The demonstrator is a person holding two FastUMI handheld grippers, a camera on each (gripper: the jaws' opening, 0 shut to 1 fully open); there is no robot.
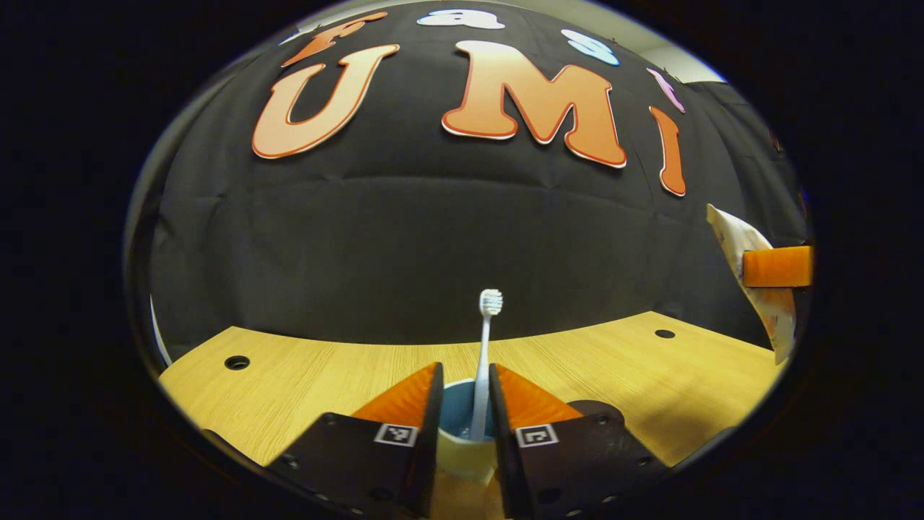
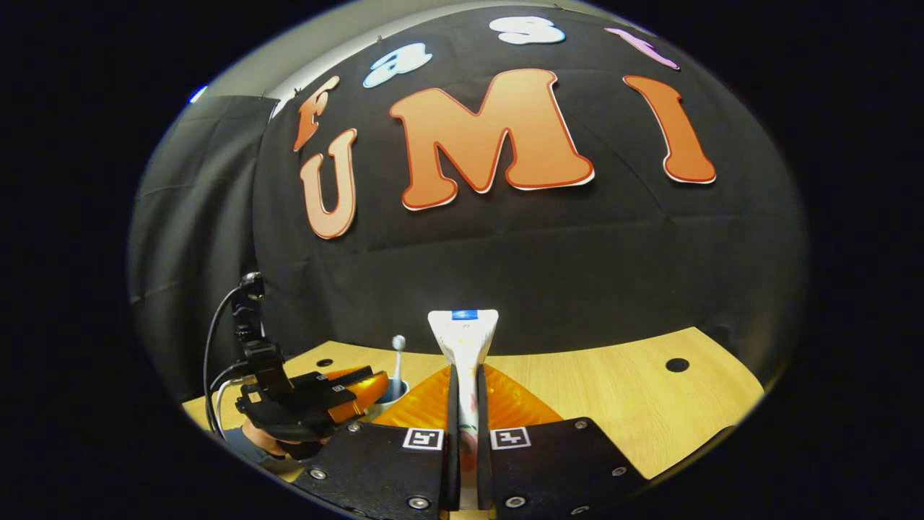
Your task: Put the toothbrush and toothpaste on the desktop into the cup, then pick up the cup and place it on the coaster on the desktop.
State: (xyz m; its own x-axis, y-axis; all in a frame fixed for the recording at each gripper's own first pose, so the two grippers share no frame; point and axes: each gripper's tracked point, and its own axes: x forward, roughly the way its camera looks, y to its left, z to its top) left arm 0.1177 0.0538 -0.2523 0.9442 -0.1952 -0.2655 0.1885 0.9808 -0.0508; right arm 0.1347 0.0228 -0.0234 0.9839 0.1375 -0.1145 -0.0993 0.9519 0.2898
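In cup [image 1: 462, 433]: toothbrush [image 1: 485, 354] (upright) | right tool [image 2: 463, 404]: clamps toothpaste [image 2: 463, 339]

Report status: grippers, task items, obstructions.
Left gripper open around cup, toothbrush inside. Right gripper shut on toothpaste. Nothing in the way.

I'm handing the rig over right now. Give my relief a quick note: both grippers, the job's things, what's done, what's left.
Left gripper: jaws open around the cup, toothbrush standing between them, not pinched.
Right gripper: shut on the toothpaste tube, held upright above the wooden desktop, to the right of the cup.
Done: toothbrush is in the cup, bristles up.
Left: drop the toothpaste into the cup, then lift the cup onto the coaster; the dark round patch just right of the cup in the left gripper view may be the coaster, but I can't confirm.
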